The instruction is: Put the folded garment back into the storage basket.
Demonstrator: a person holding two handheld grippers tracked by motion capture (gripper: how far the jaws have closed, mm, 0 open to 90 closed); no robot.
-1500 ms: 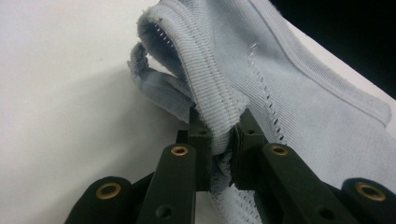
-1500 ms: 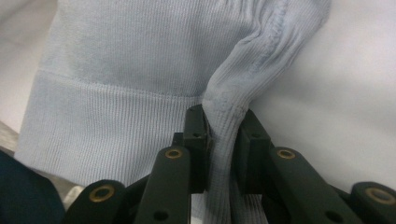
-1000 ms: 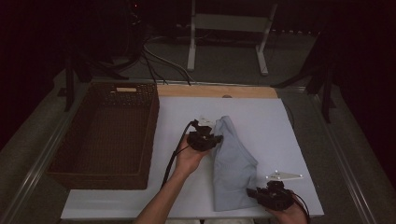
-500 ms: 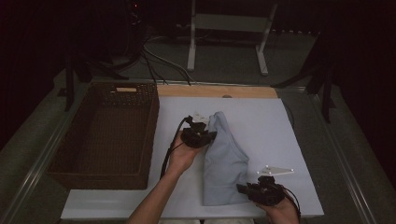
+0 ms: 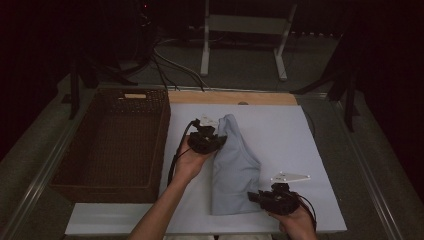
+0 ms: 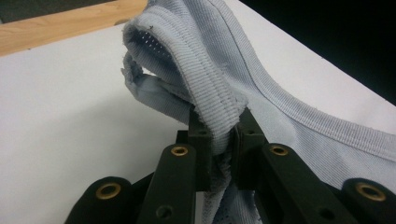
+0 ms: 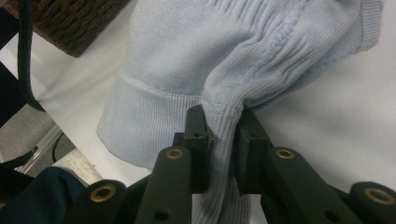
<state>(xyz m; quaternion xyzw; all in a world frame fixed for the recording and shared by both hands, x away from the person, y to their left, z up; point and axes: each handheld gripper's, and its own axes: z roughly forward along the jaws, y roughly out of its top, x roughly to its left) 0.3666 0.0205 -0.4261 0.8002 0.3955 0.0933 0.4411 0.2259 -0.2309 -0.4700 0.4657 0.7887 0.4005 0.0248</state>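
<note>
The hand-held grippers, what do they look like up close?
Each hand-held gripper has two black jaws with round brass-coloured rivets. The left hand-held gripper trails a black cable and carries a pale three-cornered plate. The right hand-held gripper has a pale three-cornered plate too. The forearms are bare, with no sleeves.

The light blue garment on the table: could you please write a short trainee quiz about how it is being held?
1. True or false: both grippers are shut on the light blue garment.
2. Which end does the left gripper pinch: A) ribbed neckline band, B) a button, C) a zip?
3. What stands left of the white mat?

Key:
1. True; the right gripper pinches ribbed fabric too.
2. A.
3. A dark wicker basket.
</note>
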